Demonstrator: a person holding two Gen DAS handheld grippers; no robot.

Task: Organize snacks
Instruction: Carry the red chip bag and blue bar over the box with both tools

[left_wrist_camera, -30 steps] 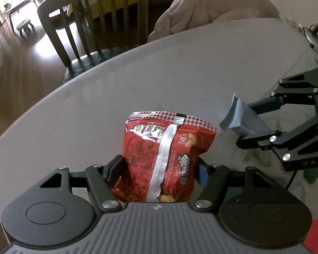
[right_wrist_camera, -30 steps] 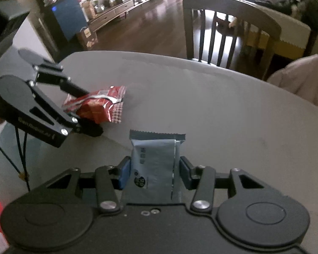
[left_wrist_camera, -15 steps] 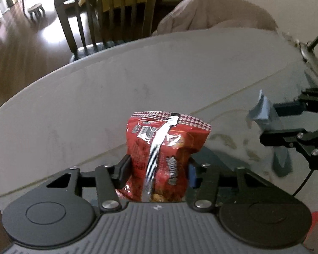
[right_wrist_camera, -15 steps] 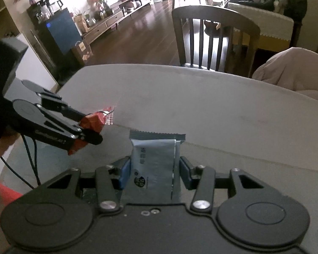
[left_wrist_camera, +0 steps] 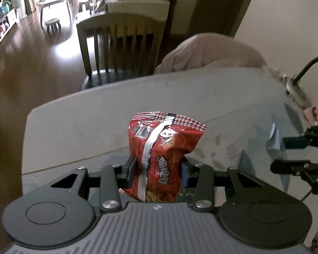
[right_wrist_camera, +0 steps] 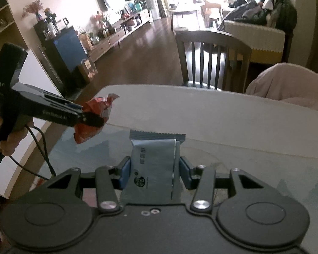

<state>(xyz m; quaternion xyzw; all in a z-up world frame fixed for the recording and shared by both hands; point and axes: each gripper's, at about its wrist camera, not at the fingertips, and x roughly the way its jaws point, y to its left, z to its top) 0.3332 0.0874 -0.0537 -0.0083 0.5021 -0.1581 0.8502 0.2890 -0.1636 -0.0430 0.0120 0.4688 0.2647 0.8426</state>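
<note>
Our left tool (left_wrist_camera: 158, 170) grips a red snack bag (left_wrist_camera: 164, 148), its jaws having just closed in on the bag's lower half; the bag stands upright between the pads, off the pale table (left_wrist_camera: 95, 114). Our right tool (right_wrist_camera: 154, 174) clamps a grey-blue snack packet (right_wrist_camera: 154, 165), also held upright above the table. In the right wrist view the left tool appears on the left, the red bag hanging crumpled. A wooden chair (right_wrist_camera: 212, 59) stands at the table's far side.

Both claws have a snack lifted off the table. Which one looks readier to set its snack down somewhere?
Neither clearly: the left claw pinches the red snack bag, the right claw the grey-blue wafer packet. No container shows.
</note>
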